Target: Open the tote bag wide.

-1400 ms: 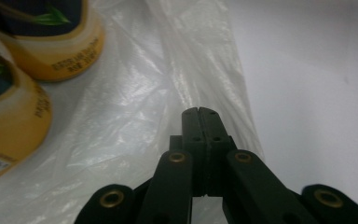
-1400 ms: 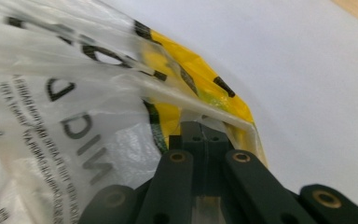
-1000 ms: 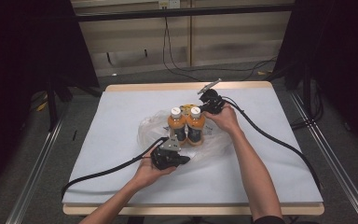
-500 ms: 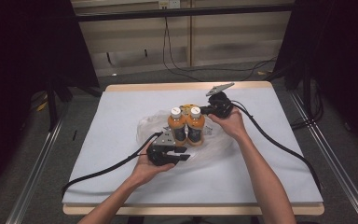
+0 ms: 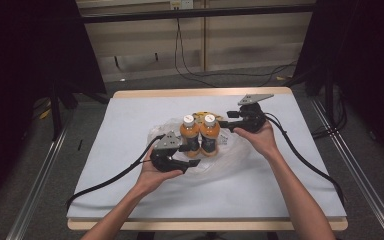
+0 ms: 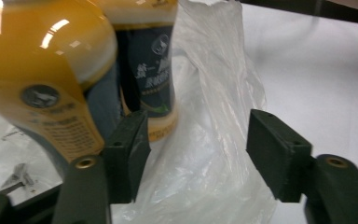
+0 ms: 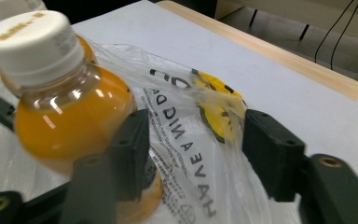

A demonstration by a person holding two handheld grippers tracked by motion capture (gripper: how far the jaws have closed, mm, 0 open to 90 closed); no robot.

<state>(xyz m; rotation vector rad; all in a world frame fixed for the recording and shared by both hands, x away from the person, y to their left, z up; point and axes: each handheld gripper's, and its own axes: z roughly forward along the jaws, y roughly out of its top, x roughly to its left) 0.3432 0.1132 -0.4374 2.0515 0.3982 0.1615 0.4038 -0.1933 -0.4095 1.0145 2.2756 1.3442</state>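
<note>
I am holding my left gripper (image 6: 193,154) with its jaws spread apart, a fold of the thin clear plastic bag (image 6: 214,116) standing up between them but not pinched. My right gripper (image 7: 193,154) is likewise gaping, with the bag's printed film lying in the gap and nothing clamped. Just past each set of jaws two orange drink bottles (image 5: 200,135) are standing upright side by side, touching, on the bag's crumpled spread in the middle of the white table (image 5: 105,190). I am judging the film to be light, limp and slippery, likely to slide or tear if pulled hard, so I would be taking a bunched edge well into the pads. The full bottles look heavy and smooth; gripping the labelled waist seems safer than the white cap (image 7: 30,44).
</note>
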